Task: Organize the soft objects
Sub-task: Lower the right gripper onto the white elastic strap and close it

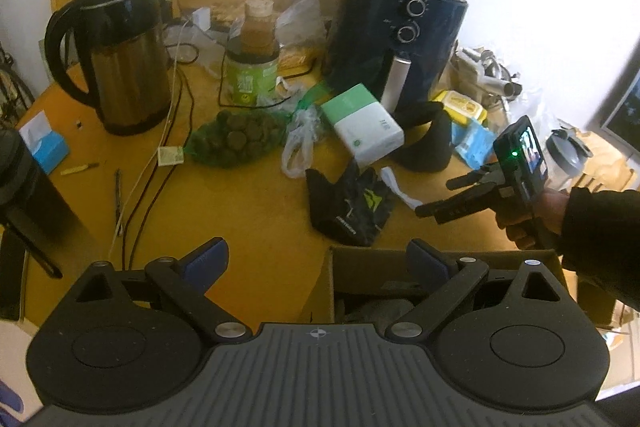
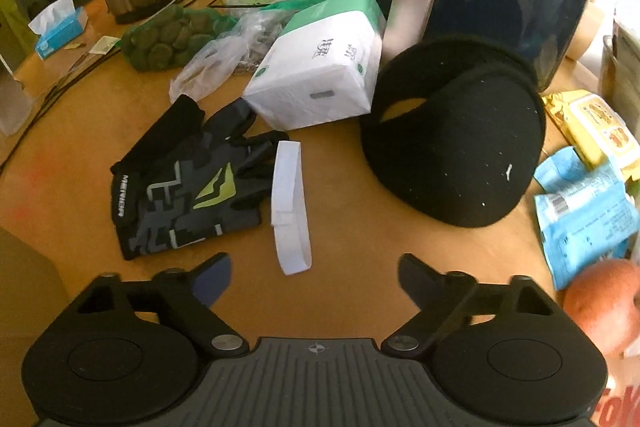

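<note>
A black glove point(image 2: 188, 183) with grey and green patterning lies flat on the brown table point(image 2: 340, 235). A white elastic band point(image 2: 290, 203) lies just right of it. Further right, a black cap point(image 2: 460, 139) rests against the air fryer. My right gripper point(image 2: 314, 275) hangs open above the bare table, just short of the band, with nothing between its fingers. In the left wrist view the same glove point(image 1: 352, 203), band point(image 1: 396, 183) and cap point(image 1: 428, 135) show, with a hand holding the right gripper point(image 1: 434, 197) beside them. My left gripper point(image 1: 318, 259) is open and empty over the edge of a cardboard box point(image 1: 400, 253).
A steel kettle point(image 1: 120, 59), a green-labelled jar point(image 1: 252, 71) and a dark blue air fryer point(image 1: 404, 39) stand at the back. A white-green tissue pack point(image 2: 320, 75), a net of green discs point(image 2: 168, 39) and plastic bags crowd the middle. Blue packets point(image 2: 580, 203) and a fruit point(image 2: 604, 307) lie right.
</note>
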### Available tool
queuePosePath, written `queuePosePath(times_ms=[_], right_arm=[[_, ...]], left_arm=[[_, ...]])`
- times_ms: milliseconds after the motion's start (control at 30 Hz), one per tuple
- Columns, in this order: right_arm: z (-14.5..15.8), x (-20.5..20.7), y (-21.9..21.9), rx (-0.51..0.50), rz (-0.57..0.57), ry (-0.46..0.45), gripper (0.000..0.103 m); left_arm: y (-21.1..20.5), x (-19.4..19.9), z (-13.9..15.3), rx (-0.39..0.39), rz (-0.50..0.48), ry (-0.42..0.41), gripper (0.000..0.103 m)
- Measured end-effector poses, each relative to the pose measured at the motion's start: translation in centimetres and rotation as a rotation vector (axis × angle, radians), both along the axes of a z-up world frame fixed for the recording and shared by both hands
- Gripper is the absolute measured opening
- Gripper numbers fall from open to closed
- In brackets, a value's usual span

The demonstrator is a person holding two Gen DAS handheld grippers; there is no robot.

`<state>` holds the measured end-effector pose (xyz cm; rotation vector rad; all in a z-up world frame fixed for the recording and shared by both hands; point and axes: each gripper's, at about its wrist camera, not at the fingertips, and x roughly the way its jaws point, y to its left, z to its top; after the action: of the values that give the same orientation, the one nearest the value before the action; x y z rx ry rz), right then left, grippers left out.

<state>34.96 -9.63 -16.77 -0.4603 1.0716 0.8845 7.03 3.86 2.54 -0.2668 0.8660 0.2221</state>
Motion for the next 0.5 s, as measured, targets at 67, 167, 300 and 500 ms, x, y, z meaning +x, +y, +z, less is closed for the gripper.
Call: queuePosePath(times_ms=[67,167,300,500], right_arm=[[-0.6,0.2,0.3,-0.005,0.002,-0.008,0.078],[-1.5,0.4,0.9,-0.009,0.008,0.006,0.064],[-2.2,0.2,1.5,-0.009,0.028,0.000,0.049],[-2.1,0.2,1.8,-0.013,0.046,-0.016,0.017]], left_arm=[[0.1,-0.1,-0.1,-0.010,0.010,0.003,0.097],[0.2,-0.2,-0.1,-0.009,0.021,0.012,0.097],[0.3,-0.3,-0.1,-0.020,0.031,0.010,0.097],[0.7,-0.3,-0.2,-0.059,0.043,-0.007,0.097]])
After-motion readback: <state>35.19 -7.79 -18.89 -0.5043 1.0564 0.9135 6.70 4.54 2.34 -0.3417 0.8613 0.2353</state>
